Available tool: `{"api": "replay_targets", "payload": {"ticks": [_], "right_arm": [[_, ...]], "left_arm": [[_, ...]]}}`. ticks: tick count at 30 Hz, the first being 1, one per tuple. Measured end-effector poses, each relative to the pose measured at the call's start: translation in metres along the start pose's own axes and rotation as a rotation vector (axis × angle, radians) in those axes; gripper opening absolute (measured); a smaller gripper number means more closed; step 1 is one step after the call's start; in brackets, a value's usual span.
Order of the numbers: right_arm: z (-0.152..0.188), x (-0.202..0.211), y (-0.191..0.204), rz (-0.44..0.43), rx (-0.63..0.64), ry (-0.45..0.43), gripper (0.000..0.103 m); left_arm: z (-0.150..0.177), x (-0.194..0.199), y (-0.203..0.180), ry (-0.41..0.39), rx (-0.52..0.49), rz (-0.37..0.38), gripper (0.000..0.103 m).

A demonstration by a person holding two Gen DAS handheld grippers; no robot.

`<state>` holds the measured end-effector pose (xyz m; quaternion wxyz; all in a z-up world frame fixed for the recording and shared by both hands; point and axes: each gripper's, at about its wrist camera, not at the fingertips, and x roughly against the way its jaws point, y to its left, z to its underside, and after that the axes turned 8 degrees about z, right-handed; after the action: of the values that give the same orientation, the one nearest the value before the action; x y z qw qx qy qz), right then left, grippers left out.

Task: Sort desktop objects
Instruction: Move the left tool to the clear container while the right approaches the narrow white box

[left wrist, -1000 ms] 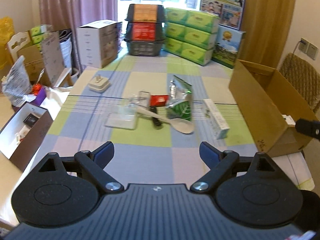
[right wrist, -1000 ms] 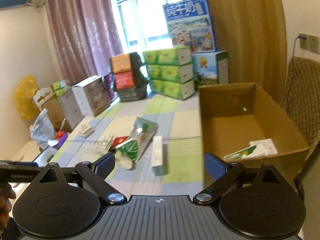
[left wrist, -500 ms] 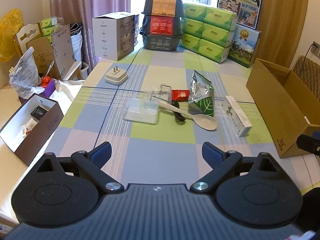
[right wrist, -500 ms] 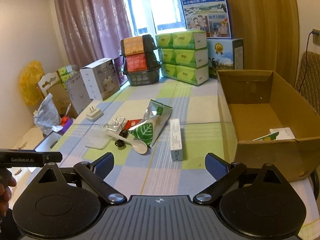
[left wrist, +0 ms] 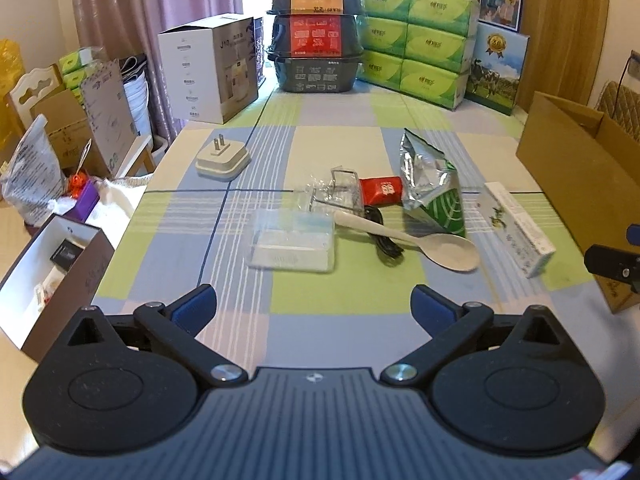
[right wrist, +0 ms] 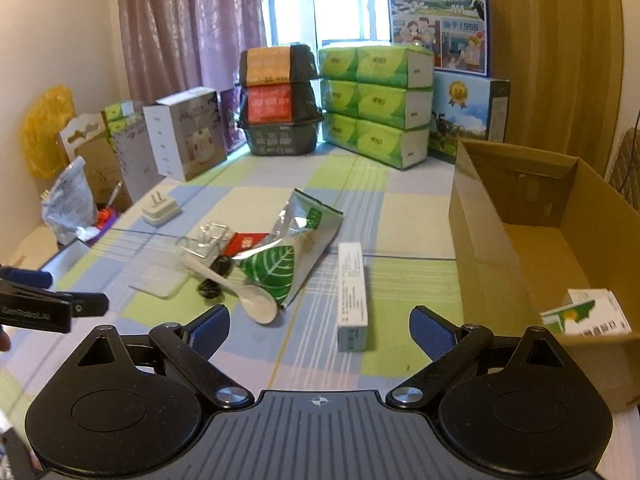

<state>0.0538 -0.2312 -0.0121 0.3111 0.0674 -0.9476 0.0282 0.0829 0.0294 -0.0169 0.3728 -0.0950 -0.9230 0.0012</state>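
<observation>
White carton (right wrist: 352,296) is lying lengthwise just ahead of your right tongs (right wrist: 319,328), nearer them than your left tongs (left wrist: 314,304), both pairs gaping wide and carrying nothing

Daylight comes through a window (right wrist: 352,4) at the room's far end; mauve curtains (right wrist: 188,24) hang to its left and a golden-brown drape (right wrist: 556,48) to its right. Pale walls (right wrist: 60,32) flank the room (a wall socket (left wrist: 631,65) sits on the right one); a quilted chair back (left wrist: 622,109) stands beside the checked tablecloth (left wrist: 344,116).
</observation>
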Motion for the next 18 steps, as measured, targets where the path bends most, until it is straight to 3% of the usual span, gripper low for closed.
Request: {"api": "replay_targets", "payload": {"ticks": [7,11,18], "right_arm": [[-0.005,-0.056,-0.001,0.007,0.049,0.044,0.094],[-0.006,-0.084,-0.002,0.015,0.062,0.055,0.094],[-0.007,-0.11,-0.003,-0.013,0.049,0.104,0.092]], "left_arm": [[-0.007,-0.047,0.017,-0.004,-0.024,0.018,0.102],[-0.009,-0.073,0.029,0.024,0.021,0.024,0.102],[-0.021,-0.105,0.036,0.017,0.001,0.018,0.102]]}}
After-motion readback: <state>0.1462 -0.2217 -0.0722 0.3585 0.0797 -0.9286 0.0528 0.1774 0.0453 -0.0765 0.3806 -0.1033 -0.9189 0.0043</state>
